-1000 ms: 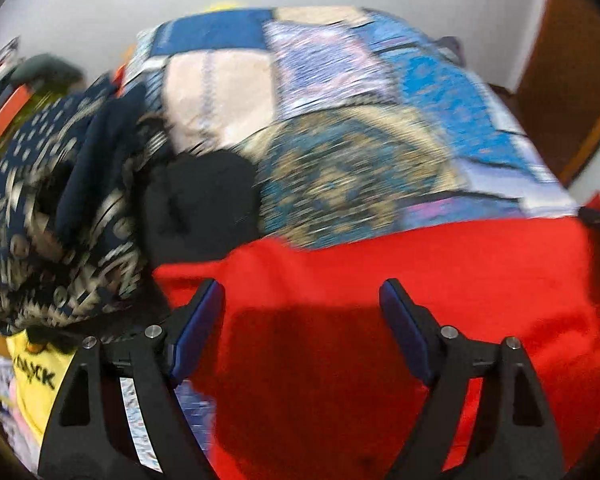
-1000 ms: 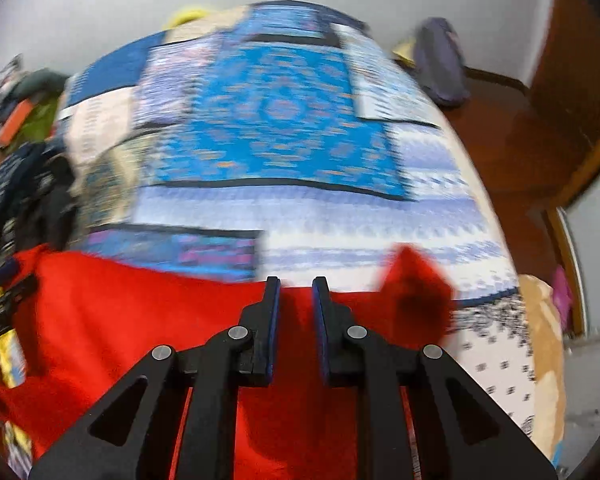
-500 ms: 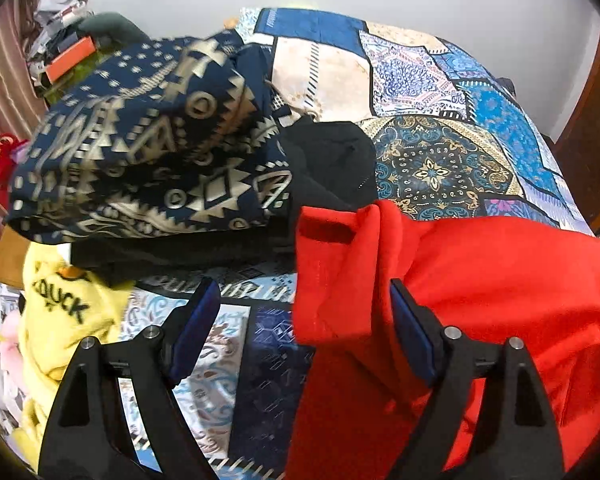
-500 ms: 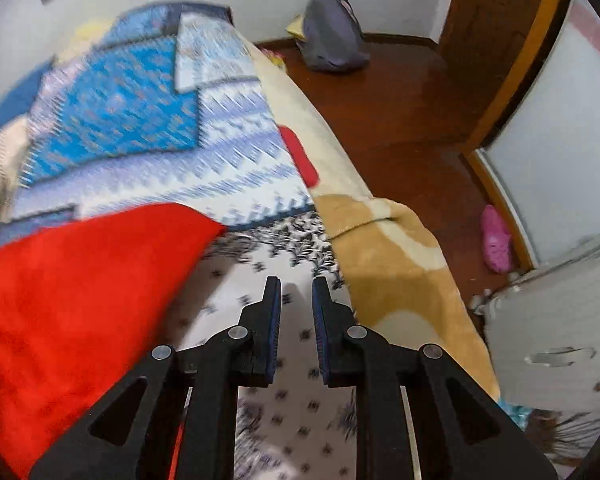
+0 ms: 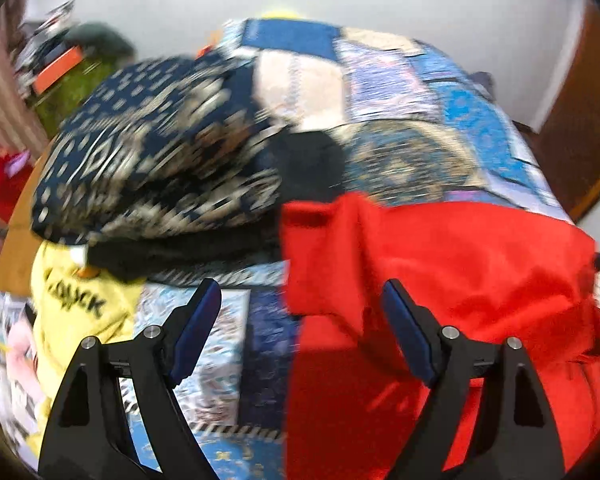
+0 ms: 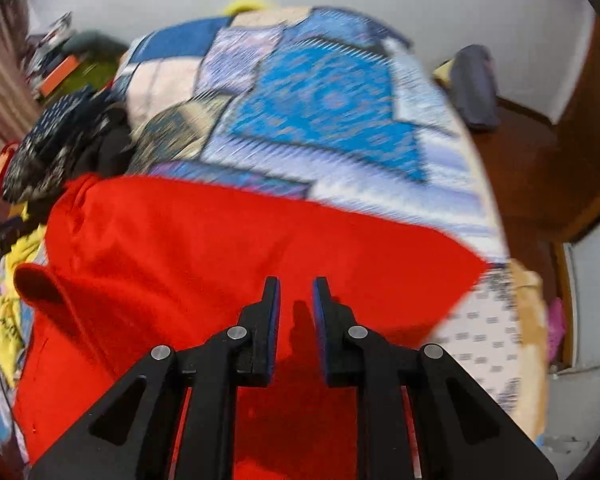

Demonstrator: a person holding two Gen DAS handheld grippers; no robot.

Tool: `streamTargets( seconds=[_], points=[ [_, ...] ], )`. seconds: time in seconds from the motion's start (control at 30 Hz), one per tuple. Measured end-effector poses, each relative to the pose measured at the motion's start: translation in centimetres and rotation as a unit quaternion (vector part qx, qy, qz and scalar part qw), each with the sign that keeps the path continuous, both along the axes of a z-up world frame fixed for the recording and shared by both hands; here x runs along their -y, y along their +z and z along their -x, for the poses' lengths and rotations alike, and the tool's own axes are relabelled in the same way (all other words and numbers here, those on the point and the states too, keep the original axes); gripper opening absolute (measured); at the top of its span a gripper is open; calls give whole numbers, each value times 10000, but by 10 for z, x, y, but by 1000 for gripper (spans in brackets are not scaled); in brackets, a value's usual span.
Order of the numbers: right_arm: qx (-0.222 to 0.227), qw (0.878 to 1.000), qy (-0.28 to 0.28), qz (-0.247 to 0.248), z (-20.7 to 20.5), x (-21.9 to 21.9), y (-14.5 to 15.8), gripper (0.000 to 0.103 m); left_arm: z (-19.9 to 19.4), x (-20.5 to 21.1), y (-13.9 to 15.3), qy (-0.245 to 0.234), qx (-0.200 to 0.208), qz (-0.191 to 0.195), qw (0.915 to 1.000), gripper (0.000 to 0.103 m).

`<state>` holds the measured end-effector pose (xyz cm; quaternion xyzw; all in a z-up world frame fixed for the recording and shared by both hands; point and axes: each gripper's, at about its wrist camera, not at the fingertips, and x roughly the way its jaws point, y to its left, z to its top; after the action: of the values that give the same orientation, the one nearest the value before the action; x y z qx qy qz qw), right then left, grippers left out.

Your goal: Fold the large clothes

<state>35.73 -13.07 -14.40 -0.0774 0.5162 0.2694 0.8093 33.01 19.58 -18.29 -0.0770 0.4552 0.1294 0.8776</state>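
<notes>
1. Red garment spread on patchwork bedspread, long axis running left to right.
2. Left gripper wide open, empty, over garment's folded left edge: nearer hand.
3. Right gripper nearly closed, gripping nothing, above garment's middle.

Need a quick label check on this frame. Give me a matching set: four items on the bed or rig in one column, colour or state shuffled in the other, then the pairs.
Column 1:
1. large garment
2. left gripper
3. right gripper
4. pile's top cloth

Column 2:
A. navy with a pale pattern
B. plain red
C. jaws nearly together, nothing between them
D. jaws wide apart, nothing gripped

Pairs: 1-B, 2-D, 3-C, 4-A
</notes>
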Motion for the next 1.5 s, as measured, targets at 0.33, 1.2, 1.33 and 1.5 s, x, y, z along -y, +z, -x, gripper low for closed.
streamTargets(
  seconds=[0.33, 1.2, 1.33, 1.5],
  points=[
    [-479, 9973, 552, 102, 40, -15, -26, 19, -36, 80, -10, -1214, -99, 897, 9885, 83],
    [407, 9986, 98, 324, 102, 48, 20, 40, 83, 59, -37, -877, -615, 125, 9942, 92],
    [428, 9986, -124, 288, 104, 70, 25, 40, 106, 34, -28, -528, -530, 320, 9967, 92],
    [178, 9978, -458, 454, 107, 101, 9, 40, 130, 11, -35, -238, -649, 806, 9943, 92]
  ],
)
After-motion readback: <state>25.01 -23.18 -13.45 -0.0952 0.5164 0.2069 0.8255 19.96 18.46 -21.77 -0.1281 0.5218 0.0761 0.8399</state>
